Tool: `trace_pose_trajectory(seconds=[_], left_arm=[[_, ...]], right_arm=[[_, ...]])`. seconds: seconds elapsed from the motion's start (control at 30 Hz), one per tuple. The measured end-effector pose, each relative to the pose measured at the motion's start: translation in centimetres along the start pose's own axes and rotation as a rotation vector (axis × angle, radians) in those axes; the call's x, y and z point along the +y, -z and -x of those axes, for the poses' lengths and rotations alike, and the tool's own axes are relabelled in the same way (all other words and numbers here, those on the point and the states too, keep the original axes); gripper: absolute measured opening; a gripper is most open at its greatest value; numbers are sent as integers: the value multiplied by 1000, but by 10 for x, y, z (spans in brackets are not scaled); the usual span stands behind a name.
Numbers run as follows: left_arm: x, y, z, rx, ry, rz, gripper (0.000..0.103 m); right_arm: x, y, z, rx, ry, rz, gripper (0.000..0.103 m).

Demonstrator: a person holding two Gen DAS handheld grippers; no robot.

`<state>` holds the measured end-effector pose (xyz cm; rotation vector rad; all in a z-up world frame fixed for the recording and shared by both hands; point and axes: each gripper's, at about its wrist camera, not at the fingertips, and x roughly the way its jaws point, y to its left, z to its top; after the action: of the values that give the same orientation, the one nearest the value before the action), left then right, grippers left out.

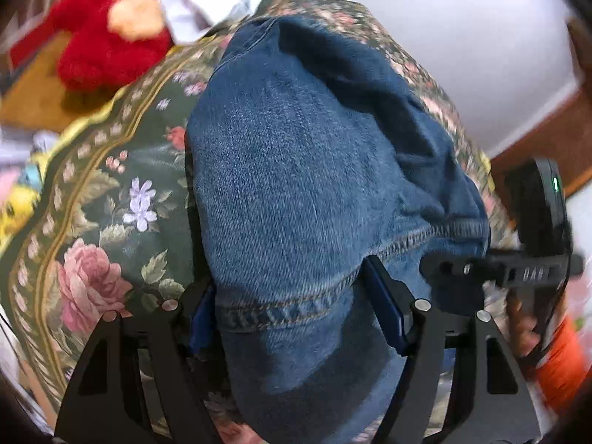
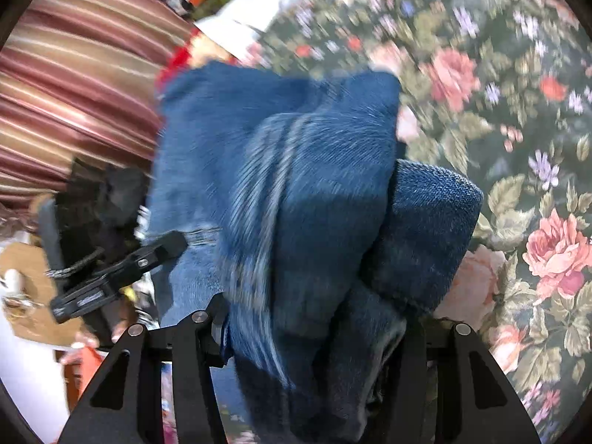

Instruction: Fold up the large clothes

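Jeans are bunched between my two grippers over the floral bedspread; left gripper and right gripper are each clamped on denim. Worry: thick folds slipping out lopsided, so the fold lands crooked.
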<state>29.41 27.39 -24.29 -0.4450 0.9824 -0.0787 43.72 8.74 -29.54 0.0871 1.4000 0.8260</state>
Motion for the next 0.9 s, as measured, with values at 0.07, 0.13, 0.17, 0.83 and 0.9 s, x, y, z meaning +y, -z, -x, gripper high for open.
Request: trace_pose_trajectory(seconds=[0.07, 0.13, 0.17, 0.83, 0.9], left_arm=[[-8, 5, 2, -27, -31, -44, 73], [-7, 6, 1, -26, -28, -25, 75], [-6, 6, 1, -23, -24, -24, 75], [-31, -76, 32, -138, -336, -208, 75], [-29, -87, 19, -118, -348, -193, 75]], right_arm=[[-11, 4, -5, 5, -6, -4, 56], [-20, 1, -4, 18, -8, -13, 60], [-22, 1, -1, 26, 11, -9, 62], [50, -7, 79, -233, 238, 253, 89], [57, -19, 61, -223, 235, 252, 89]])
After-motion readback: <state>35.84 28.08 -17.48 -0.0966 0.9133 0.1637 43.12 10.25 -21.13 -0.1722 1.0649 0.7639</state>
